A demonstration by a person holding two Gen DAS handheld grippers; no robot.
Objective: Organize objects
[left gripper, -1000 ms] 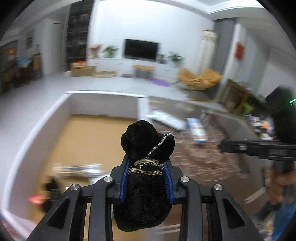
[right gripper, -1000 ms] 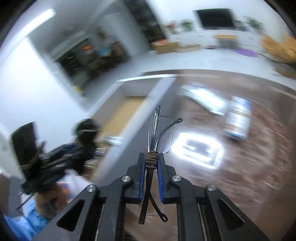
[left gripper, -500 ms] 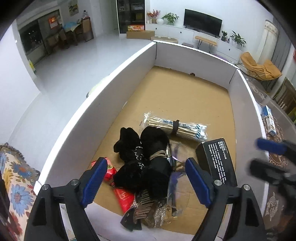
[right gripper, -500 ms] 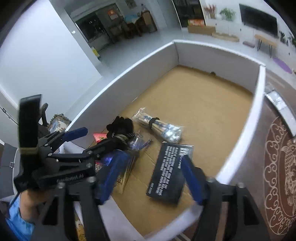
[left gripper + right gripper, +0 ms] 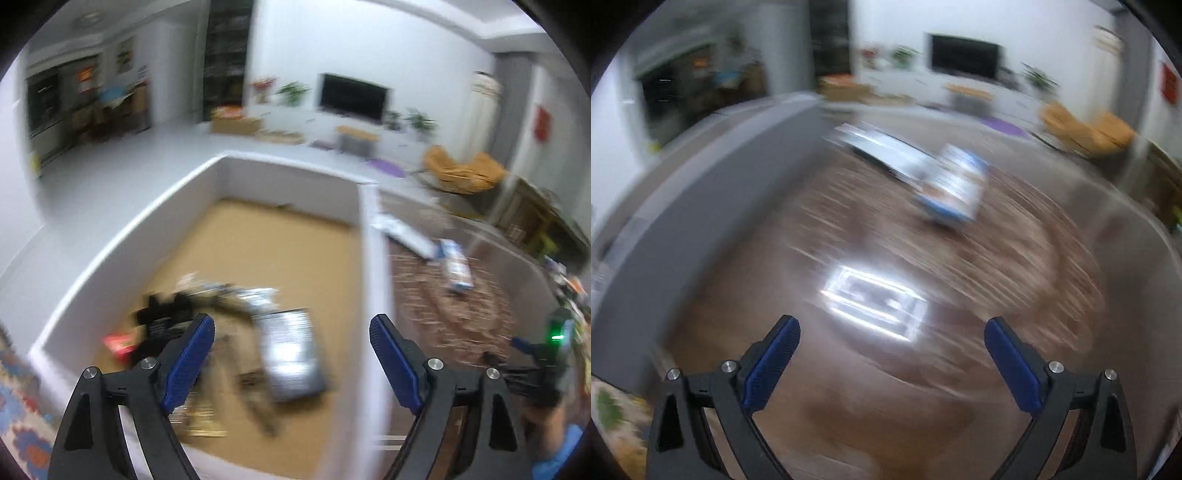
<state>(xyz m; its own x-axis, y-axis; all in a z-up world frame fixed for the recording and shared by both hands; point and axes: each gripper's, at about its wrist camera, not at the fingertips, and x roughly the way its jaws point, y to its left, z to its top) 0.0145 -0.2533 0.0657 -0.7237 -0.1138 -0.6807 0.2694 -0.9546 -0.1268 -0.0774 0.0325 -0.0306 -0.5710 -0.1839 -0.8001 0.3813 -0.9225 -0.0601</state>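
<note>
Left wrist view: my left gripper (image 5: pixel 291 332) spreads wide and empty above the white-walled box (image 5: pixel 364 258), where blurred objects (image 5: pixel 236 332) lie on its cardboard floor. My right gripper (image 5: pixel 892 334) gapes wide, empty, over the brown surface (image 5: pixel 1015 258).

Wall television (image 5: pixel 354 96), orange chair (image 5: pixel 463 172), potted plants (image 5: pixel 292 92) beyond

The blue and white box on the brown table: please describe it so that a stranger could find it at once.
Start at the big white-walled bin and move right onto the brown patterned table. Two flat packages lie near the table's far end, touching or nearly so. The blue and white box is the nearer, right-hand one, shorter than the long pale package and the only one with blue edges.
</note>
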